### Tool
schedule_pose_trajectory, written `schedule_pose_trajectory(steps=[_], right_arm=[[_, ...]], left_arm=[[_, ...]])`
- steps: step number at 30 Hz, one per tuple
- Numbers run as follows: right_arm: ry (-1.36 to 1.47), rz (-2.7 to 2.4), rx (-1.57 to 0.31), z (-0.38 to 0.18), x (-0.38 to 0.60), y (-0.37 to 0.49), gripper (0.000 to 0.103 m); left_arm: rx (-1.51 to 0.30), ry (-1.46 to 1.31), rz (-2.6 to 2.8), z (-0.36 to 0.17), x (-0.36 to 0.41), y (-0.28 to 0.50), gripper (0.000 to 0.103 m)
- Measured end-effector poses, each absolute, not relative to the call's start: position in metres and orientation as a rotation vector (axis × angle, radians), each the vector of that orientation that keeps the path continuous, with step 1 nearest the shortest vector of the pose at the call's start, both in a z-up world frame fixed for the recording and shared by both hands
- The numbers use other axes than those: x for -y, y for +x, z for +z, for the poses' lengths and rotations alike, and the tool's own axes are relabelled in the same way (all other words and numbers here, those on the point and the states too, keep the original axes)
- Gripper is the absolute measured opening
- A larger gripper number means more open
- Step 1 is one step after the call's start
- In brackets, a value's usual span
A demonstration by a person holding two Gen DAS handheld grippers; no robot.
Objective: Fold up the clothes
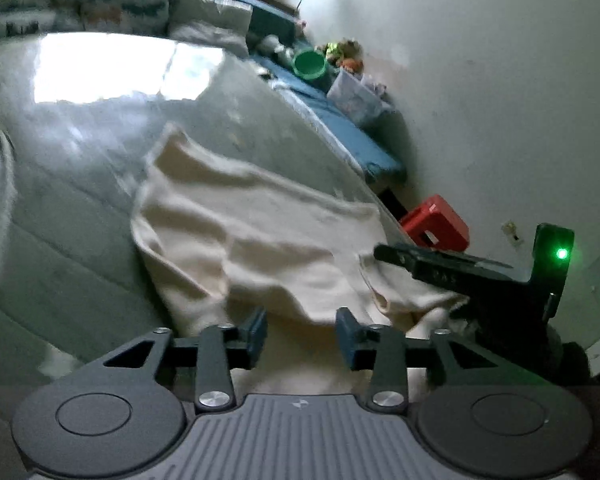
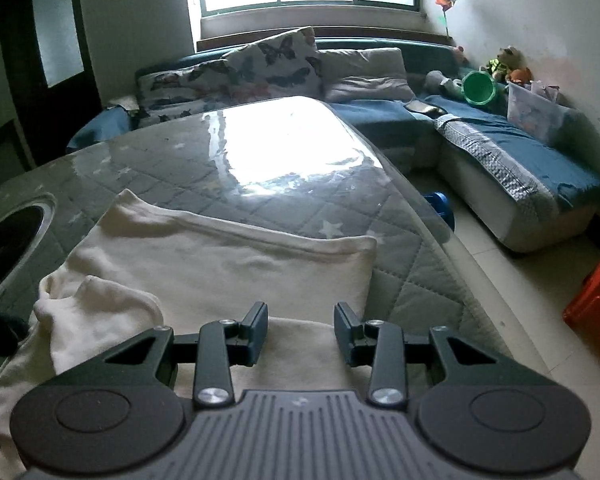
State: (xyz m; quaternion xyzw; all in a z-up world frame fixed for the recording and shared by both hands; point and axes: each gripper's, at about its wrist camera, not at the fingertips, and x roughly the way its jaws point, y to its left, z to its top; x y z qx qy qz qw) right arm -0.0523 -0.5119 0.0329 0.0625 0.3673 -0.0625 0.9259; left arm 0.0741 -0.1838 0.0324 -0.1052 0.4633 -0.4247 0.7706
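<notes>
Left wrist view shows the left gripper (image 1: 301, 330) low over the near part of a cream garment (image 1: 256, 236), its two fingers apart with cloth visible in the gap between them and nothing pinched. The garment lies spread on a table (image 1: 80, 200) covered by a grey quilted cloth under a shiny clear sheet. This picture is blurred, so fine folds are hard to read. At the right side of the same view the right gripper (image 1: 384, 254) appears as a dark shape with a green light, its tip touching or just over the garment's edge; I cannot tell which.

Right wrist view is sharper. The right gripper (image 2: 301, 328) hangs over the near edge of the garment (image 2: 220, 264), fingers apart, holding nothing. The garment lies flat across the table (image 2: 404, 248), with a bunched, folded-over part (image 2: 100, 312) at the near left. A dark round opening (image 2: 8, 240) is in the table at the left. Behind the table stands a blue sofa (image 2: 520, 148) with butterfly pillows (image 2: 272, 64), a green bucket (image 2: 478, 88) and a clear box (image 2: 534, 110). A red stool (image 2: 596, 304) stands on the floor at the right.
</notes>
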Motion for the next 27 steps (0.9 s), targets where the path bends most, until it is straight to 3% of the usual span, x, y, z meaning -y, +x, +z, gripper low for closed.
schedule_pose_trajectory(steps=[5,9,11,14,27], right_arm=[[0.125,-0.13,-0.747,0.035,0.515,-0.052,0.039],[0.142,-0.15,-0.744,0.036,0.522,-0.049,0.04],[0.158,-0.151,-0.749,0.035,0.525,-0.046,0.04],[0.169,-0.163,-0.754,0.033,0.528,-0.042,0.04],[0.1,-0.185,-0.789,0.018,0.511,-0.013,0.041]], left_arm=[[-1.091,-0.327,-0.892,0.013,0.199,0.081,0.057],[-1.076,-0.403,-0.852,0.008,0.203,0.086,0.054],[-1.065,-0.421,-0.838,0.007,0.203,0.089,0.017],[-1.037,-0.434,-0.813,0.009,0.195,0.09,0.005],[-0.705,-0.352,-0.541,0.078,0.06,0.078,0.003]])
